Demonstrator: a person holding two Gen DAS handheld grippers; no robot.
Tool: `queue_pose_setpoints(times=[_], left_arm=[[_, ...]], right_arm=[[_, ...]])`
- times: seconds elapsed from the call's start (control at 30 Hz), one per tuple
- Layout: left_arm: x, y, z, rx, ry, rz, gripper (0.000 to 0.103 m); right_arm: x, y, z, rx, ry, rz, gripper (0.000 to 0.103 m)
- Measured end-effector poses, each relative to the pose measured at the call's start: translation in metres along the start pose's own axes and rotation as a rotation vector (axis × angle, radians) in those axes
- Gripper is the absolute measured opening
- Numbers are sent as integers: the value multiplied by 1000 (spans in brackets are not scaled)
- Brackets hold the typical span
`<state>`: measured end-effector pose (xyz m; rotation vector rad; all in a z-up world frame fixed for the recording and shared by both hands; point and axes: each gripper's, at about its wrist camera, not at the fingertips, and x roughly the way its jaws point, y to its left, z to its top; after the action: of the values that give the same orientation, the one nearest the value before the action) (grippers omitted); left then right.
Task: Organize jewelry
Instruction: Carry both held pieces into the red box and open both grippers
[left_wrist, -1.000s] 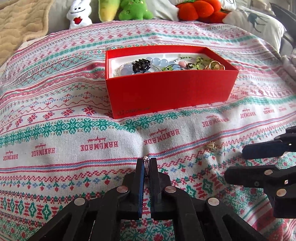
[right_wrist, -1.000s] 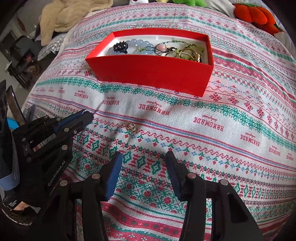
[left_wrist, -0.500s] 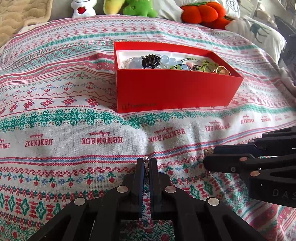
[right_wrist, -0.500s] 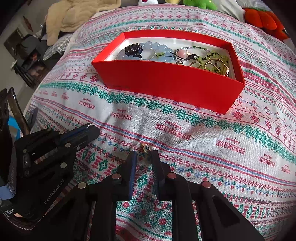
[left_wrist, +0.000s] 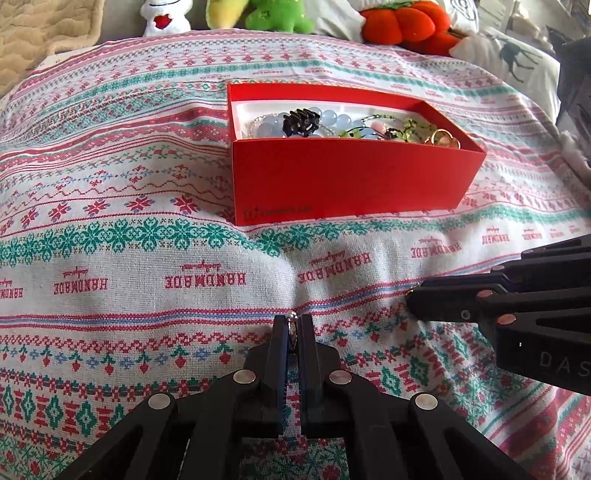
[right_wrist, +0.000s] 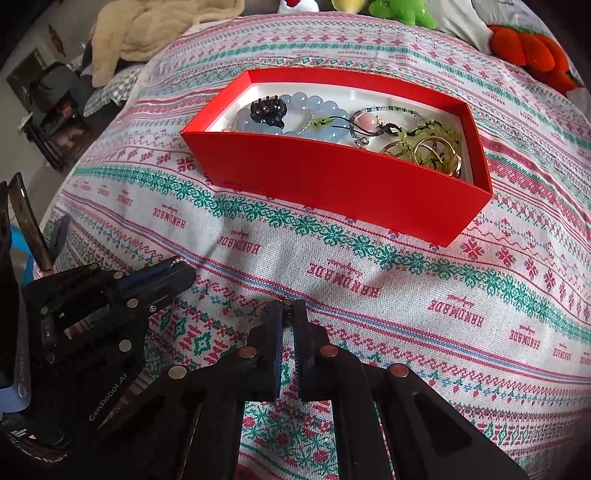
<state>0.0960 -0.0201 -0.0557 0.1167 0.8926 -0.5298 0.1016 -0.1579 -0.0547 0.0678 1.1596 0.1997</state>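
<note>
Both grippers pinch small pieces: left gripper (left_wrist: 293, 325) a silver ring (left_wrist: 292, 328), right gripper (right_wrist: 288, 311) something tiny; the red box (right_wrist: 332, 177) lies straight ahead, nearer the right.

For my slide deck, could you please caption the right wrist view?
Right gripper shut on a small gold piece; red box of jewelry lies ahead.

Bright daylight, soft shadows, fisheye-warped edges

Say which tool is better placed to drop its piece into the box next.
Left, probably: left tool grips a silver ring facing the red box; right tool pinches a barely visible gold piece at cloth level.
</note>
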Motion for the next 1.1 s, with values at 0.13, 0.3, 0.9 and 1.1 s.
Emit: queue_pose_setpoints(times=[0.13, 0.3, 0.9, 1.1], left_arm=[[-4, -1, 1, 0, 5, 14, 0], [-13, 3, 4, -16, 1, 21, 0], [-29, -16, 71, -19, -55, 10, 0], [-17, -33, 95, -7, -48, -12, 0]], right_arm=[[-7, -4, 0, 7, -14, 11, 5], [-21, -10, 3, 26, -44, 25, 5], [-81, -54, 24, 156, -192, 57, 5], [-85, -77, 34, 223, -217, 57, 5]])
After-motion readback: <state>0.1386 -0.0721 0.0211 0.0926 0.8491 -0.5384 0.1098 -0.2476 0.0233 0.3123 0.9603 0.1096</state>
